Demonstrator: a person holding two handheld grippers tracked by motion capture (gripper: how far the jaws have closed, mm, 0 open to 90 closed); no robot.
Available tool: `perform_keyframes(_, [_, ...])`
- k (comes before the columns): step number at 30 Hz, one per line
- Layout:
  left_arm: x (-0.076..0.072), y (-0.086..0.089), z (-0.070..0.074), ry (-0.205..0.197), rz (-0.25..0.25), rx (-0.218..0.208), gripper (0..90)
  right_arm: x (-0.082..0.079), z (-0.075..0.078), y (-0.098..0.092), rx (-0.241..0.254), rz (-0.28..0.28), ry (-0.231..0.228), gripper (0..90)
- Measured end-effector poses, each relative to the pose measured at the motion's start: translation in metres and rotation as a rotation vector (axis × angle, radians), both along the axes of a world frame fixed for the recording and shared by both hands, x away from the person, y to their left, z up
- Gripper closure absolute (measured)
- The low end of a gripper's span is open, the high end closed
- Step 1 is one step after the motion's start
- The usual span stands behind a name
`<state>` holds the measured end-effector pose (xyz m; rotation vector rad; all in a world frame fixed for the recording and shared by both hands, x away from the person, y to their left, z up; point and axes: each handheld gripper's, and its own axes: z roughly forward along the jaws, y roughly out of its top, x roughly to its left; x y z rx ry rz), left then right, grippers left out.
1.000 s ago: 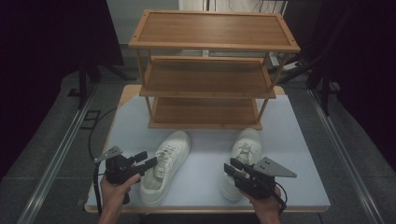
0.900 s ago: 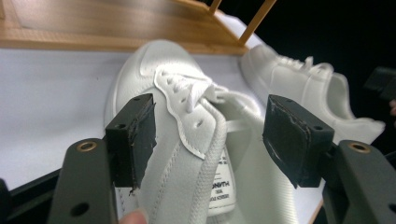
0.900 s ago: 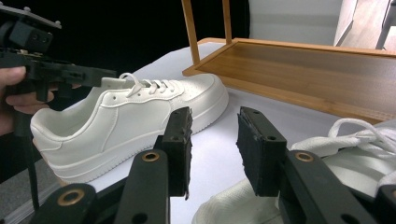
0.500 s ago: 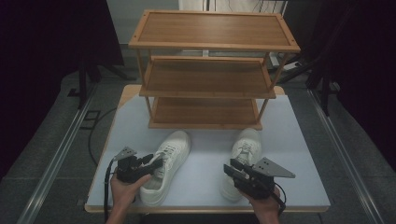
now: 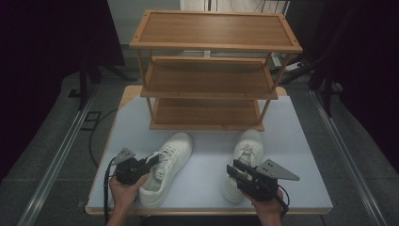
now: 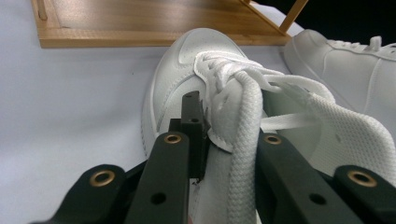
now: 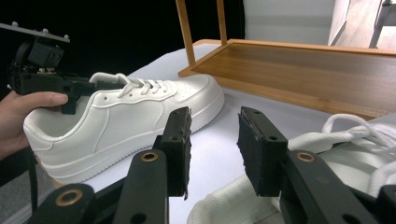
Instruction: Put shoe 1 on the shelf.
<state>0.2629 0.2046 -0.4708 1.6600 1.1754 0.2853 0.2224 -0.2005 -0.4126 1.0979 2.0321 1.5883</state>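
Since the earlier frame, your left gripper (image 5: pixel 149 162) has moved in from the worktop's (image 5: pixel 207 155) left edge, and its jaws have just been closing; they now pinch the collar and laces of the left sneaker (image 5: pixel 168 165). Your right gripper (image 5: pixel 237 170) hovers part-spread, gripping nothing, above the heel of the right sneaker (image 5: pixel 244 155). Just beyond both toes stands the three-tier wooden shoe rack (image 5: pixel 207 70), its lowest shelf (image 5: pixel 204 113) facing them.
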Motion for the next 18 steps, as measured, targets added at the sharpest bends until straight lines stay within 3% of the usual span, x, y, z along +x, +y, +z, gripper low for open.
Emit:
perform_keyframes(5, [-0.002,0.005,0.005,-0.023,-0.019,-0.046,81.5,0.0,0.002,-0.005,0.008,-0.01,-0.007,63.8])
perform_keyframes(11, [-0.007,0.013,0.016,-0.05,-0.06,-0.135,81.6,-0.002,0.001,-0.01,0.017,-0.023,-0.002,63.7])
perform_keyframes(18, [-0.01,0.009,0.03,-0.067,-0.072,-0.161,81.6,-0.006,0.002,-0.016,0.026,-0.03,-0.002,63.8])
